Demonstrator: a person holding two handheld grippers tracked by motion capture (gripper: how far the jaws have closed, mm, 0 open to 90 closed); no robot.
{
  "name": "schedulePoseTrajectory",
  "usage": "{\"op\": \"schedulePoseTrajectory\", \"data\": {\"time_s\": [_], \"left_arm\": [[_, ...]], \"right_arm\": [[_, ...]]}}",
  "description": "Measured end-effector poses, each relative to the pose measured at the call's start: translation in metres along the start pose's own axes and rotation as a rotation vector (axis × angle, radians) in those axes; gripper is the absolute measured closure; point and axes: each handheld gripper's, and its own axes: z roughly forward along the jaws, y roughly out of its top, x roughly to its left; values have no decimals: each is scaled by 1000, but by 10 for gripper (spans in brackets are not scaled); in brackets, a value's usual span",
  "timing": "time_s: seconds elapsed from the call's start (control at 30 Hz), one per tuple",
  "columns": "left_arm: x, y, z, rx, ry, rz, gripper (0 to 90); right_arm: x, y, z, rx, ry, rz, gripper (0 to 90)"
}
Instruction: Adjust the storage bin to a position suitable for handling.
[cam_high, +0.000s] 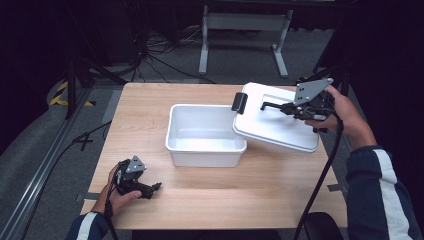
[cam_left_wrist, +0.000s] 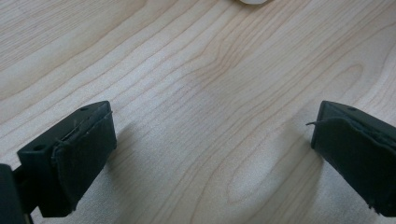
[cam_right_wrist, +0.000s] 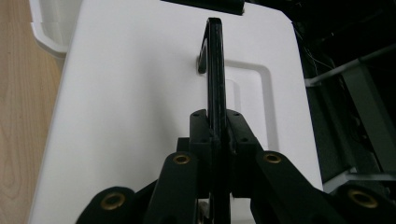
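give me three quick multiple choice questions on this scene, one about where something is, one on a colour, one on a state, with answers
1. Where does the lid sit?
A. flat and shut on the tub
B. tilted, one edge over the tub's right rim
C. on the floor

2. What colour is the lid's handle?
A. black
B. red
C. white

3. How do the left gripper's jaws stand?
A. shut on the tub
B. shut on the handle
C. wide apart over bare wood

Answers:
1. B: the high view shows the lid slanting off to the right of the open tub, overlapping its right rim.
2. A: the right gripper view shows a black handle clamped by the right gripper against the white lid.
3. C: the left gripper view shows both jaws far apart with table between them.
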Motion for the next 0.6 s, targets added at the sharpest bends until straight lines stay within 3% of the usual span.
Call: {"op": "schedulePoseTrajectory", "data": {"time_s": [0.27, 0.6], "left_arm": [[0, 0, 0, 0, 0, 0, 4], [0, 0, 0, 0, 1, 0, 4]], "right_arm": [[-5, -29, -4, 7, -15, 60, 836], [-6, -53, -7, -5, -19, 125, 837]]}}
